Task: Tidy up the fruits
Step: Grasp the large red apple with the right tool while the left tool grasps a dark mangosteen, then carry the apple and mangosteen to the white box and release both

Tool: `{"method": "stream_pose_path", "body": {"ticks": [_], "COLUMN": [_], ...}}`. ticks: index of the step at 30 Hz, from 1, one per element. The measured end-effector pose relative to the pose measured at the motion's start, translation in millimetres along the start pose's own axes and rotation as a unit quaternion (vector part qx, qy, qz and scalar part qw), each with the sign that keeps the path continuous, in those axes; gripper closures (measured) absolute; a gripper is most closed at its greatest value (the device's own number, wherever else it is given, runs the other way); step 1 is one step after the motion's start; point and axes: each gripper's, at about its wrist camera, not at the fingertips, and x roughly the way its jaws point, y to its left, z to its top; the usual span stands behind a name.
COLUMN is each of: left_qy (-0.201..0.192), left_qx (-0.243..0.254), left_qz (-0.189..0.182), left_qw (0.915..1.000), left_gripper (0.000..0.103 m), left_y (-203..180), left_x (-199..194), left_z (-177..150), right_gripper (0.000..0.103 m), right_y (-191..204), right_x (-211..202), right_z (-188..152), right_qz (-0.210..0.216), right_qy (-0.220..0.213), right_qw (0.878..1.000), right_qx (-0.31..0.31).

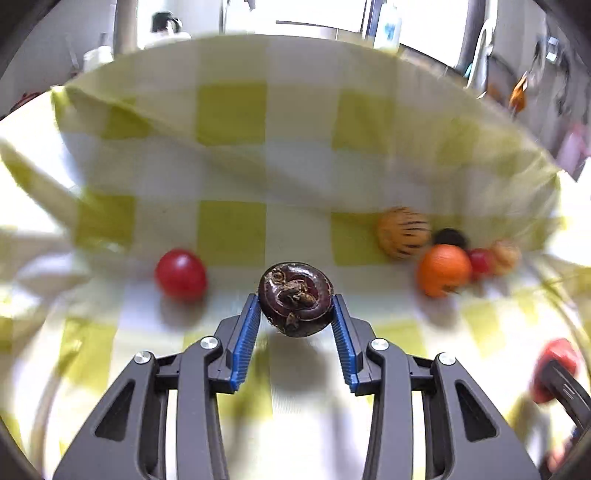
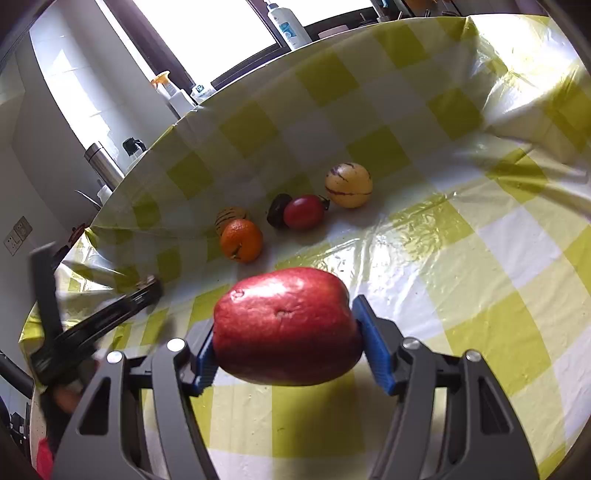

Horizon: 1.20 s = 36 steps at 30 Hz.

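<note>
My left gripper (image 1: 295,301) is shut on a dark purple mangosteen (image 1: 295,298), held above the yellow-checked cloth (image 1: 232,236). A small red fruit (image 1: 180,274) lies to its left. To the right sit a striped yellow melon (image 1: 403,232), an orange (image 1: 445,269), a dark fruit (image 1: 450,237) and another small red fruit (image 1: 480,261). My right gripper (image 2: 286,326) is shut on a big red apple (image 2: 286,326). Beyond it lie the orange (image 2: 241,240), a striped melon (image 2: 229,217), a red fruit (image 2: 304,211), a dark fruit (image 2: 277,210) and a pale striped melon (image 2: 348,184).
The cloth (image 2: 498,236) rises into a folded-up wall at the back. Bottles (image 2: 288,24) and a metal flask (image 2: 103,164) stand behind it near a window. The other gripper's dark body (image 2: 96,325) shows at the left of the right wrist view.
</note>
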Motion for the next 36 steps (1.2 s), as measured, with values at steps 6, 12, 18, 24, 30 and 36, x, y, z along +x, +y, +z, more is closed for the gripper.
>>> {"method": "stream_pose_path", "body": {"ticks": [6,12,18,24,30,36], "left_qy": [-0.050,-0.050,-0.039,-0.025,-0.022,-0.042], "left_qx": [-0.055,-0.075,-0.078,-0.072,-0.041,0.001], "left_qz": [-0.039,-0.040,-0.027,-0.004,0.009,0.006], "left_qw": [0.9964,0.9951,0.9959,0.9971,0.9989,0.9991], "left_gripper": [0.066,0.065,0.065,0.065,0.065,0.065], "left_y": [17,22,23,18,-2,-13], "left_x": [-77,-86,-76,-70,-108,-158], "left_z": [-47,-70,-64,-63,-89,-134], "right_gripper": [0.038,0.038,0.038,0.038,0.038,0.038], "right_y": [0,0,0,0,22,44], "right_x": [-1,0,1,7,-36,-107], "right_z": [-1,-1,0,3,-23,-63], "right_qz": [0.002,0.010,0.017,0.015,-0.018,-0.010], "right_qy": [-0.001,0.000,0.006,0.030,0.042,0.035], "right_qw": [1.000,1.000,1.000,0.999,0.998,0.994], "right_qx": [0.000,-0.001,-0.003,0.002,-0.048,-0.107]}}
